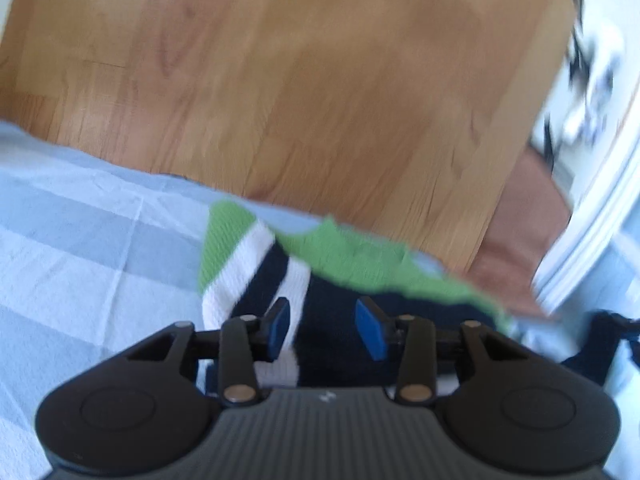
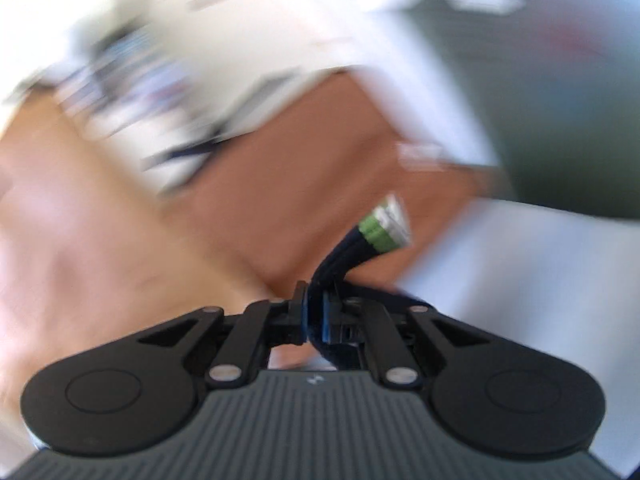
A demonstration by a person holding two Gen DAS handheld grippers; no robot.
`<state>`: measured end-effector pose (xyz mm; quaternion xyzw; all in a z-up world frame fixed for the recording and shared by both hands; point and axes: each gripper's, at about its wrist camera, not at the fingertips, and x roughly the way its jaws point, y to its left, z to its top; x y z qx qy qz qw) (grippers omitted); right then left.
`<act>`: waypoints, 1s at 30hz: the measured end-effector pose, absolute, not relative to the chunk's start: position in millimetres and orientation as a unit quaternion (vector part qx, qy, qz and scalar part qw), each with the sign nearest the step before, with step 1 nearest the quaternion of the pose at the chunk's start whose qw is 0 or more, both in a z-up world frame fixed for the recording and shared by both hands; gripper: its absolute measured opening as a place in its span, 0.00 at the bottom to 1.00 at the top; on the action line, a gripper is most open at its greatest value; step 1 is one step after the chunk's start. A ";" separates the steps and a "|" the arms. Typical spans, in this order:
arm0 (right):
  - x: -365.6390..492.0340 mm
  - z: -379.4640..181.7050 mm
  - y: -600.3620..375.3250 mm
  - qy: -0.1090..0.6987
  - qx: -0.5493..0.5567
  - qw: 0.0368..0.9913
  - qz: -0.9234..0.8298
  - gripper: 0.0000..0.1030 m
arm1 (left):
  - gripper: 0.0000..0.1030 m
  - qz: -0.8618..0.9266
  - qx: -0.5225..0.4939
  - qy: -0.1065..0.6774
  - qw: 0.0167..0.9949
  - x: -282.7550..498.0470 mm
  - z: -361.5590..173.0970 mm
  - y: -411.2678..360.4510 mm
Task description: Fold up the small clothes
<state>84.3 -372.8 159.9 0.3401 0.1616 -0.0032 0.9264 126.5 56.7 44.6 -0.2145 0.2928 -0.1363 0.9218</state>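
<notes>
One striped garment (image 1: pixel 256 272) | left hand-held gripper (image 1: pixel 326 326) released | right hand-held gripper (image 2: pixel 316 316) grasping garment

The right gripper (image 2: pixel 315 316) is clamped tight on a bunched fold of navy fabric (image 2: pixel 332 270). The cloth curves up and to the right out of the jaws, ending in a green and white striped edge (image 2: pixel 386 224). Behind it everything is motion-blurred: brownish floor (image 2: pixel 304 184) and pale shapes.
</notes>
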 end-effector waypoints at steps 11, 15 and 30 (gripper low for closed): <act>150.9 164.3 -98.6 0.251 0.158 0.911 0.287 0.09 | 0.49 -0.086 -0.312 0.271 0.907 129.7 57.2 125.7; 149.0 90.4 -69.0 0.365 0.080 0.871 0.320 0.14 | 0.49 -0.089 -0.324 0.281 0.899 134.9 52.6 129.6; 118.0 102.5 -232.0 0.322 0.046 0.942 0.082 0.28 | 0.36 -0.113 -0.223 0.330 0.910 139.3 32.5 80.8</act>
